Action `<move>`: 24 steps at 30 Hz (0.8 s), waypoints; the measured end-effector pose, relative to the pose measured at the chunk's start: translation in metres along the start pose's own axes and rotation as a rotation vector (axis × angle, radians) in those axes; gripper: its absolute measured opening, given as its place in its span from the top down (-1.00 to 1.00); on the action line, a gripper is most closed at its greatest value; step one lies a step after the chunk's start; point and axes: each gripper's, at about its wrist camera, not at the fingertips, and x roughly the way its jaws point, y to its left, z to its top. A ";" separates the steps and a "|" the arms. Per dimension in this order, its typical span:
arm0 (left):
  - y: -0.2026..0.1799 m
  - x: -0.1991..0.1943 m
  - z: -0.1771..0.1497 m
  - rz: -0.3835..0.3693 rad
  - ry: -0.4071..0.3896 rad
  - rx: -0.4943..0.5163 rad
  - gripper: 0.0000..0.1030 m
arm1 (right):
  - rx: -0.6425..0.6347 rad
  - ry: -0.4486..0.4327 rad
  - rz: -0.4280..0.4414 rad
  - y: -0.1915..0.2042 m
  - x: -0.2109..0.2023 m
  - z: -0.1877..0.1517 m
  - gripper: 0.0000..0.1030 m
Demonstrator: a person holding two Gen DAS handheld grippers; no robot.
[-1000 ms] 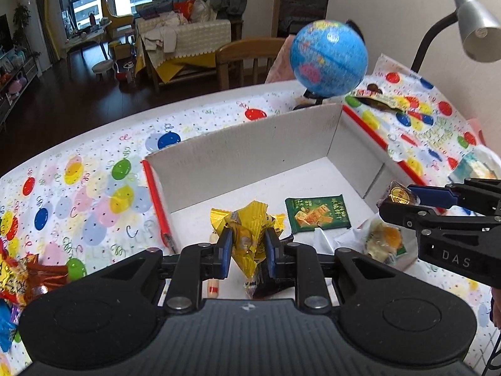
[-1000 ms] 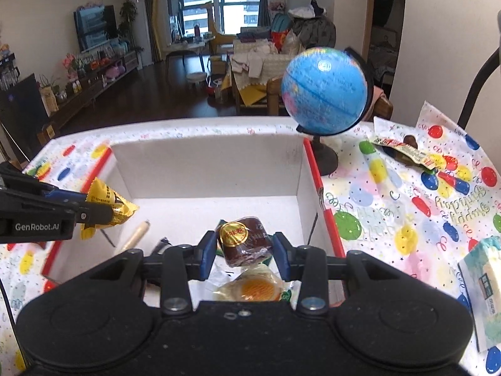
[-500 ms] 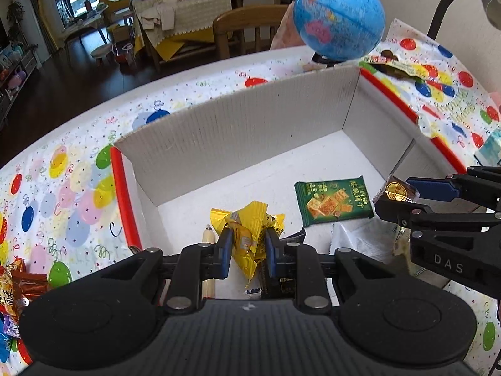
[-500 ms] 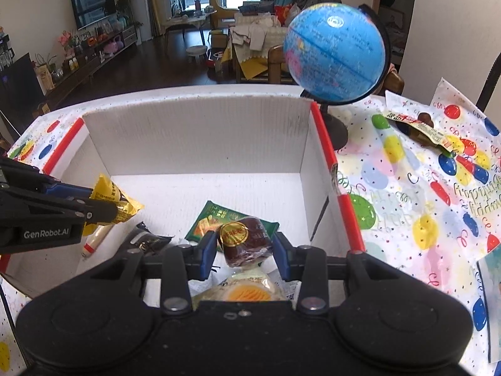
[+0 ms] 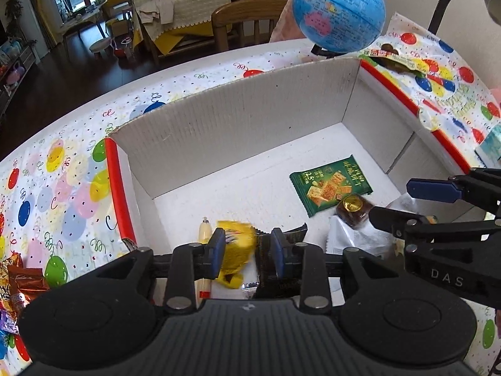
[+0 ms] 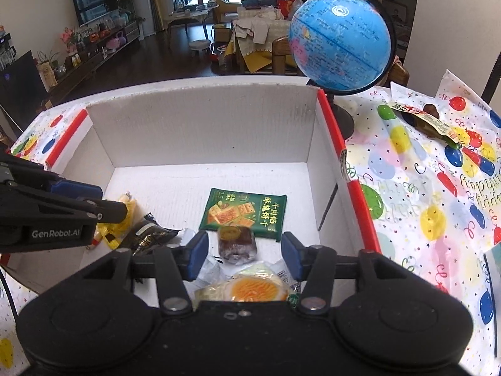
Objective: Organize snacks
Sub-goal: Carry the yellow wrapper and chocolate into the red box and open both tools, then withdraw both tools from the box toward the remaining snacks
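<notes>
A white cardboard box (image 5: pixel 238 125) with red edges lies below both grippers. My left gripper (image 5: pixel 247 252) is opening; a blurred yellow snack packet (image 5: pixel 236 247) drops between its pads, clear of the right pad. In the right wrist view my right gripper (image 6: pixel 245 255) is also opening, and the brown cake with a gold sticker (image 6: pixel 236 244) sits loose between its spread pads on the box floor. Also in the box are a green cracker packet (image 6: pixel 244 213), a black packet (image 6: pixel 147 235), a sausage stick (image 5: pixel 204 235) and an orange-centred pastry (image 6: pixel 253 288).
A blue globe (image 6: pixel 341 40) stands just behind the box's far right corner. A snack packet (image 6: pixel 429 122) lies on the balloon tablecloth (image 6: pixel 407 188) to the right. Several wrapped snacks (image 5: pixel 15 285) are piled left of the box. A wooden chair (image 5: pixel 247 18) stands beyond the table.
Both grippers sank lower over the box and their jaws spread. The yellow packet and the brown cake, gripped before, have come free and dropped lower.
</notes>
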 end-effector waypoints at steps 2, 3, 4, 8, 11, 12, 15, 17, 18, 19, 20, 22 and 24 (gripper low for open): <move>0.001 -0.005 -0.001 -0.004 -0.009 -0.006 0.19 | 0.000 -0.006 0.001 0.000 -0.003 0.001 -0.03; 0.002 -0.008 -0.001 -0.008 -0.017 -0.010 0.06 | -0.001 -0.010 -0.001 0.000 -0.005 0.002 -0.04; 0.002 -0.012 -0.002 -0.010 -0.026 -0.014 0.02 | -0.001 -0.015 0.000 -0.001 -0.007 0.002 -0.05; 0.003 -0.027 -0.003 -0.023 -0.051 -0.021 -0.01 | 0.003 -0.034 -0.002 0.000 -0.018 0.005 -0.12; 0.007 -0.040 -0.005 -0.033 -0.071 -0.029 -0.02 | 0.007 -0.054 0.000 0.001 -0.030 0.007 -0.19; 0.008 -0.044 -0.005 -0.035 -0.078 -0.032 -0.02 | 0.005 -0.062 0.003 0.002 -0.034 0.008 -0.20; 0.012 -0.058 -0.007 -0.040 -0.098 -0.043 -0.02 | -0.004 -0.090 0.005 0.008 -0.048 0.010 -0.27; 0.015 -0.066 -0.008 -0.044 -0.111 -0.051 -0.03 | -0.006 -0.105 0.011 0.012 -0.055 0.012 -0.33; 0.017 -0.071 -0.009 -0.045 -0.118 -0.051 -0.03 | -0.010 -0.112 0.014 0.014 -0.059 0.013 -0.36; 0.019 -0.076 -0.011 -0.046 -0.127 -0.049 -0.03 | -0.013 -0.119 0.017 0.017 -0.063 0.014 -0.40; 0.021 -0.080 -0.013 -0.046 -0.135 -0.051 -0.03 | -0.014 -0.128 0.020 0.019 -0.067 0.015 -0.42; 0.026 -0.090 -0.015 -0.054 -0.148 -0.060 -0.03 | -0.015 -0.144 0.031 0.025 -0.075 0.017 -0.50; 0.032 -0.099 -0.018 -0.055 -0.162 -0.071 -0.24 | -0.020 -0.158 0.034 0.031 -0.083 0.018 -0.56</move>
